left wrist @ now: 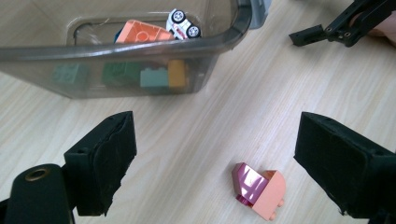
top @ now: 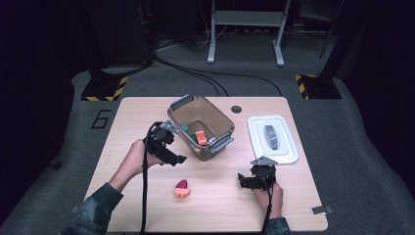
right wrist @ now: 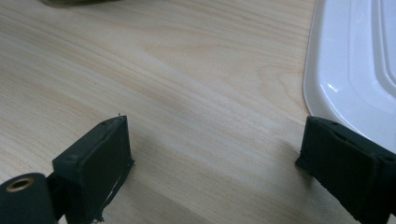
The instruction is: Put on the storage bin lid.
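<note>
A small pink-and-orange brick piece [top: 182,188] [left wrist: 259,189] lies on the wooden table in front of a clear brownish bin [top: 188,142] [left wrist: 140,49]. Inside the bin are an orange brick [top: 200,137] [left wrist: 142,33], a white toy car [left wrist: 183,24] and green bricks [left wrist: 126,74]. My left gripper [top: 176,152] [left wrist: 215,163] hovers by the bin's near-left wall, open, with nothing between its pads; the brick piece lies on the table below and ahead of it. My right gripper [top: 244,180] [right wrist: 215,158] rests low at the front right, open over bare wood. It also appears far off in the left gripper view [left wrist: 327,30].
The bin's white lid [top: 271,139] [right wrist: 355,70] with a grey handle lies flat at the right, just beyond my right gripper. A dark round hole [top: 236,109] sits near the table's far edge. Cables trail from both grippers toward the near edge.
</note>
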